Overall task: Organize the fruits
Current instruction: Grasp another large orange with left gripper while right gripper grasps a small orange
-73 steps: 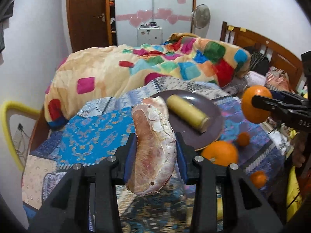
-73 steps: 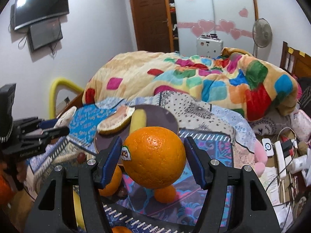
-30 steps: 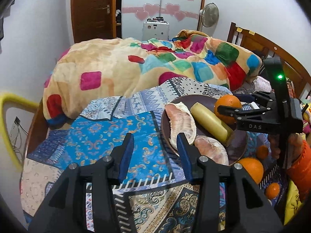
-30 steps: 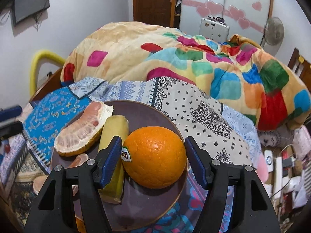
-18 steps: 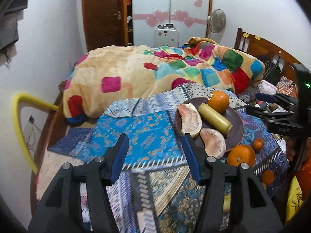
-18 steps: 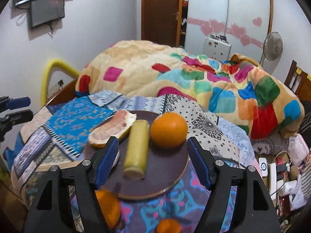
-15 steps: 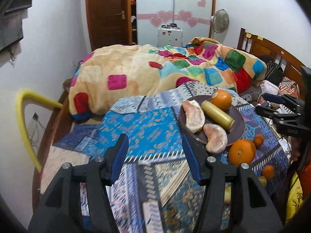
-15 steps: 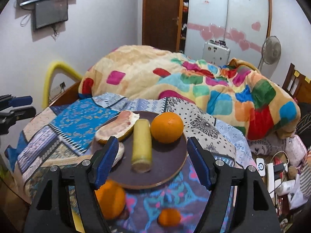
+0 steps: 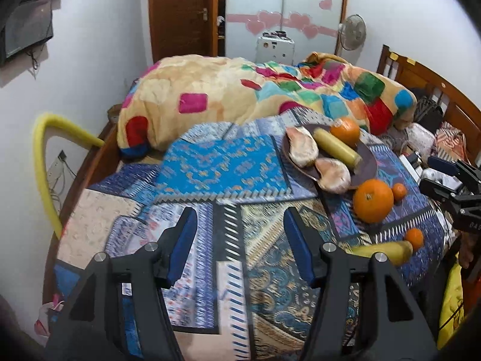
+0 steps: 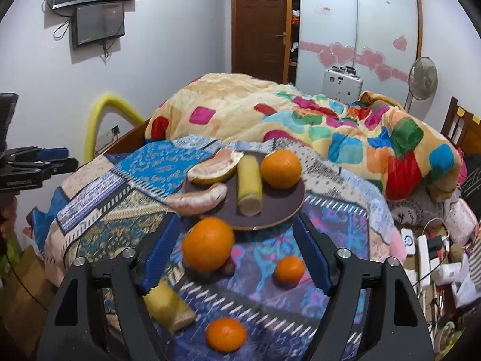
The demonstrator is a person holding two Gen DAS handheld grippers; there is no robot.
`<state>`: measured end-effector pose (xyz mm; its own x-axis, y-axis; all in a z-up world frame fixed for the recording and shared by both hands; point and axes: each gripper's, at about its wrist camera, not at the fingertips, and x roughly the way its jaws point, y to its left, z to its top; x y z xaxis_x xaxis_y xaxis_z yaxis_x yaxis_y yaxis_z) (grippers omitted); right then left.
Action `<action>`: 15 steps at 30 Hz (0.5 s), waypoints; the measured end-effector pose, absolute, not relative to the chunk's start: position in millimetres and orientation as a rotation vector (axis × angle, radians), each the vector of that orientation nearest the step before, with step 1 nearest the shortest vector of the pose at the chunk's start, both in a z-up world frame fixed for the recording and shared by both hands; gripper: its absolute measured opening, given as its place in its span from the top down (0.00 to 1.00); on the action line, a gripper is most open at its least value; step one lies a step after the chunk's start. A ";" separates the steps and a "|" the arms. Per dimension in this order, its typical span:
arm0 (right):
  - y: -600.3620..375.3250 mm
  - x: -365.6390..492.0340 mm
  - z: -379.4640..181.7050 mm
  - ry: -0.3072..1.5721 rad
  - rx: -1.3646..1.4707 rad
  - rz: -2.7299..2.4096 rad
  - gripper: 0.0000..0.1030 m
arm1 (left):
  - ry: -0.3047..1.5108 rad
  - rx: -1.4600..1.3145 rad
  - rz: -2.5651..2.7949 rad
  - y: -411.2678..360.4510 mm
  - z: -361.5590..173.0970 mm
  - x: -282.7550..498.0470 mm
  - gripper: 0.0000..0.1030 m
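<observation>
A dark round plate (image 10: 279,210) on the bed holds two pomelo pieces (image 10: 215,167), a banana piece (image 10: 249,185) and an orange (image 10: 281,168). In front of it lie a large orange (image 10: 208,244), two small oranges (image 10: 290,269) and a banana piece (image 10: 166,305). My right gripper (image 10: 237,254) is open and empty above the large orange. My left gripper (image 9: 240,242) is open and empty over the blanket, left of the plate (image 9: 365,164). The large orange (image 9: 372,200) and right gripper (image 9: 448,180) show in the left wrist view.
A patterned blue blanket (image 9: 222,168) covers the near bed. A bunched colourful quilt (image 10: 315,117) lies behind the plate. Cables and small devices (image 10: 427,249) clutter the right side. A yellow padded rail (image 9: 45,162) stands at the left edge.
Both grippers let go of their fruit on the plate: the left a pomelo piece, the right an orange. Both then pulled back and up, open and empty.
</observation>
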<state>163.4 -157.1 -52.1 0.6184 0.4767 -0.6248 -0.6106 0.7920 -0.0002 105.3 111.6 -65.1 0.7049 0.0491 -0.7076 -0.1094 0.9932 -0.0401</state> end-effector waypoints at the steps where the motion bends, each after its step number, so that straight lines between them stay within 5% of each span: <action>1: -157.8 161.2 -55.6 0.654 -0.225 0.629 0.26 | 0.790 -0.082 0.077 106.5 -70.4 106.4 0.42; 15: -196.8 161.0 -91.9 0.698 -0.215 0.534 0.26 | 0.826 -0.058 -0.095 23.6 -93.1 141.0 0.42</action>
